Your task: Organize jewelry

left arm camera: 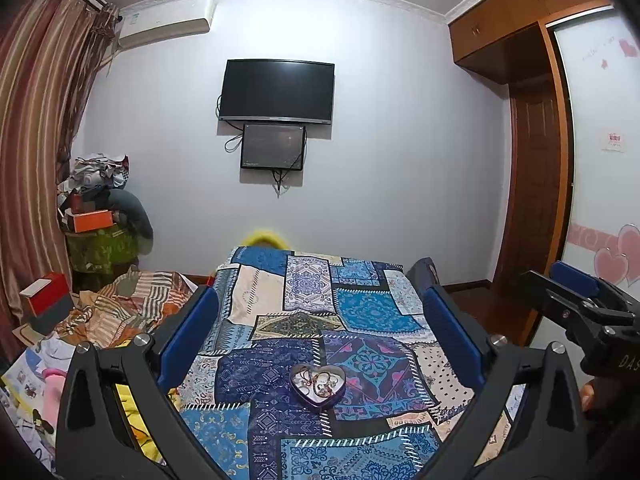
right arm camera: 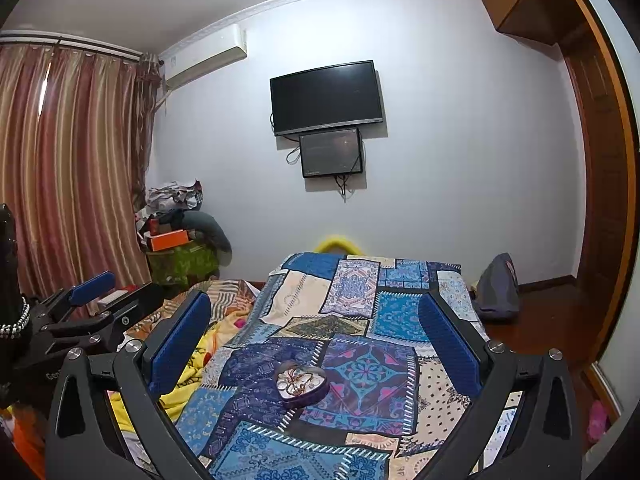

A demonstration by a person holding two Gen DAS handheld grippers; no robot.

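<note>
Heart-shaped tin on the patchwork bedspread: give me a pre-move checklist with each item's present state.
1. Left gripper open wide enough to straddle the tin: ok, the blue pads stand far apart.
2. Right gripper open and empty: ok.
3. Purple heart-shaped tin in view of both cameras: ok, it sits between the fingers in each wrist view.
4. Tin uncovered: ok, no lid on it; tangled jewelry shows inside.
5. Tin resting steady on the blue patchwork bedspread: cannot tell, the cloth is soft.
6. Individual pieces of jewelry separable: cannot tell, too small and tangled.
</note>
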